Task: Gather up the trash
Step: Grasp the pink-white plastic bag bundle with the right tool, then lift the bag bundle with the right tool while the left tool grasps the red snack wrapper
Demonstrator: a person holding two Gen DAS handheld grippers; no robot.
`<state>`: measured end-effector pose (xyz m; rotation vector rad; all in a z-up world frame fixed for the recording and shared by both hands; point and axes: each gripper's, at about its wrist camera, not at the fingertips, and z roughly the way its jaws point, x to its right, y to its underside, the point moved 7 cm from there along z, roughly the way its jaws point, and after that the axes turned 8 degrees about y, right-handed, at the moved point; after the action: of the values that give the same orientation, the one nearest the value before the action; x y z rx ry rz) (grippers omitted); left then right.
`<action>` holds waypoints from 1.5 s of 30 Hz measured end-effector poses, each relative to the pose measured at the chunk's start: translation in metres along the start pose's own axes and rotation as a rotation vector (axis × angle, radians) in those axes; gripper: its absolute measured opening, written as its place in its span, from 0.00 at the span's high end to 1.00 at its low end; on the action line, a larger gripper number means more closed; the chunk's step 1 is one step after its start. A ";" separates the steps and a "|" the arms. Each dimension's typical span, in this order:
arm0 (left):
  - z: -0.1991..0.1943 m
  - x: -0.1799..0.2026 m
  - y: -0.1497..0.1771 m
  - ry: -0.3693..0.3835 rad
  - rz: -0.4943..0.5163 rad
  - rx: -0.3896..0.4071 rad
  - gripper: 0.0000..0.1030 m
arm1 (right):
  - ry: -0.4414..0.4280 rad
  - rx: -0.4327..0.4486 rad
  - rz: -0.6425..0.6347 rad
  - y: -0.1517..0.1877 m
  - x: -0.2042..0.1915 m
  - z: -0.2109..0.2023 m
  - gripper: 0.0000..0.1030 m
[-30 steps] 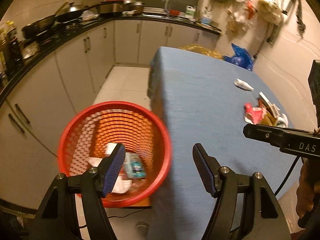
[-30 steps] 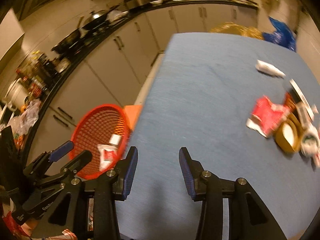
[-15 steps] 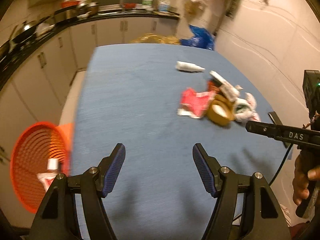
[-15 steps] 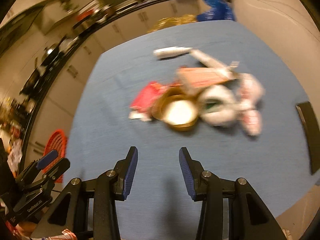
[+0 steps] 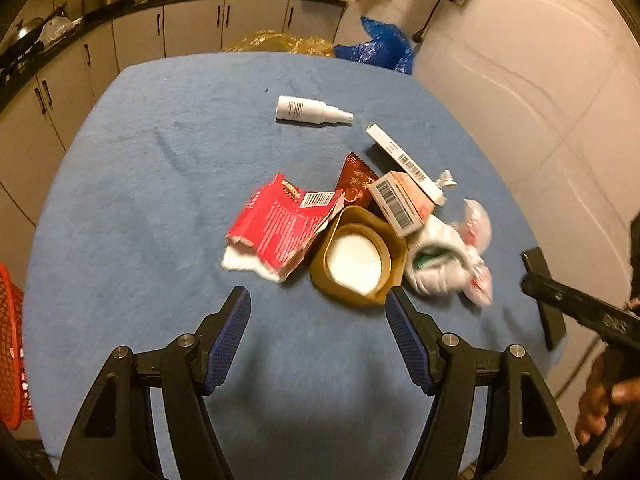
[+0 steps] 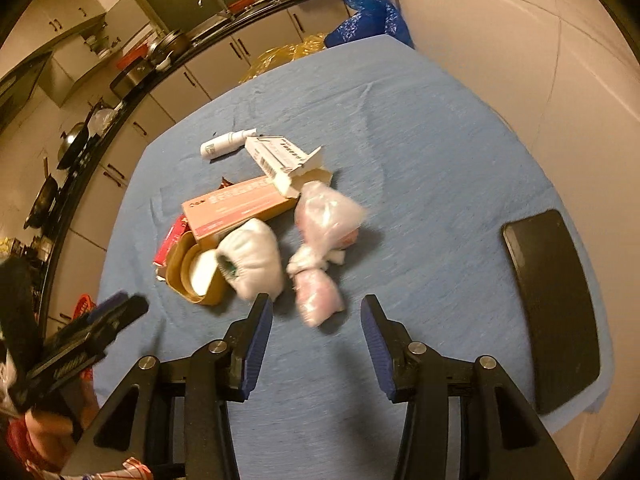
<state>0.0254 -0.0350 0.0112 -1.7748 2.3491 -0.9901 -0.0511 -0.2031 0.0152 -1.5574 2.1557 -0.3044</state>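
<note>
A pile of trash lies on the blue table (image 5: 140, 200): a torn red wrapper (image 5: 280, 226), a gold tub (image 5: 358, 260) with a white inside, a barcoded carton (image 5: 402, 202), a long white box (image 5: 404, 160), a crumpled white bag (image 5: 440, 264) and a white spray bottle (image 5: 310, 110) farther back. My left gripper (image 5: 318, 308) is open and empty just short of the tub. My right gripper (image 6: 316, 320) is open and empty, right before a knotted pink-white plastic bag (image 6: 320, 240). The white bag (image 6: 252, 256) and tub (image 6: 196, 276) lie left of it.
The red mesh bin (image 5: 10, 360) stands off the table's left edge. A black phone (image 6: 556, 300) lies at the table's right side. Blue (image 5: 378, 48) and yellow bags sit beyond the far edge. Kitchen cabinets (image 5: 192, 26) line the back and left.
Both grippers have swung from the red bin at the left over to the trash pile and come closer to it. Both stayed open and empty.
</note>
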 end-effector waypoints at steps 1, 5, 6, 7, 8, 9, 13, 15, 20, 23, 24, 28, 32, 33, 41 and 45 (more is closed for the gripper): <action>0.009 0.001 -0.002 -0.013 0.002 -0.012 0.33 | -0.007 -0.004 -0.003 -0.003 0.003 0.001 0.52; 0.027 0.003 -0.008 -0.051 0.032 -0.036 0.33 | -0.018 -0.021 -0.012 -0.010 0.009 0.011 0.51; 0.031 0.003 -0.010 -0.070 0.042 -0.036 0.33 | -0.020 -0.026 -0.012 -0.009 0.008 0.012 0.51; 0.034 0.003 -0.012 -0.083 0.052 -0.035 0.34 | -0.027 -0.033 -0.013 -0.011 0.007 0.016 0.51; 0.037 0.003 -0.013 -0.096 0.061 -0.040 0.35 | -0.031 -0.039 -0.015 -0.012 0.006 0.019 0.51; 0.041 0.003 -0.015 -0.104 0.065 -0.049 0.36 | -0.034 -0.042 -0.016 -0.013 0.005 0.020 0.51; 0.056 -0.001 -0.015 -0.134 0.083 -0.088 0.62 | -0.047 -0.066 -0.007 -0.023 -0.003 0.038 0.51; 0.061 -0.003 -0.011 -0.140 0.081 -0.111 0.72 | -0.050 -0.078 0.005 -0.027 -0.007 0.047 0.50; 0.045 -0.002 -0.001 -0.139 0.092 -0.102 0.84 | -0.045 -0.111 0.030 -0.035 -0.008 0.069 0.52; 0.034 -0.003 0.007 -0.143 0.086 -0.096 0.87 | -0.053 -0.132 0.016 -0.036 -0.012 0.078 0.71; 0.030 -0.004 0.010 -0.146 0.087 -0.092 0.87 | -0.063 -0.131 0.011 -0.036 -0.015 0.079 0.73; 0.017 -0.003 0.019 -0.156 0.086 -0.077 0.87 | -0.071 -0.105 -0.033 -0.033 -0.023 0.070 0.80; 0.005 0.000 0.023 -0.142 0.085 -0.061 0.87 | -0.084 -0.080 -0.044 -0.023 -0.025 0.051 0.80; 0.003 -0.001 0.024 -0.142 0.083 -0.060 0.87 | -0.090 -0.076 -0.044 -0.021 -0.025 0.048 0.80; -0.006 -0.009 0.021 -0.090 -0.026 -0.039 0.47 | -0.111 -0.031 -0.060 -0.012 -0.029 0.027 0.80; -0.006 -0.004 0.021 -0.105 -0.030 -0.060 0.48 | -0.108 -0.019 -0.070 -0.012 -0.028 0.023 0.80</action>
<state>0.0063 -0.0259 0.0042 -1.8401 2.3186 -0.8171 -0.0227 -0.1790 0.0071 -1.6243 2.0311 -0.2181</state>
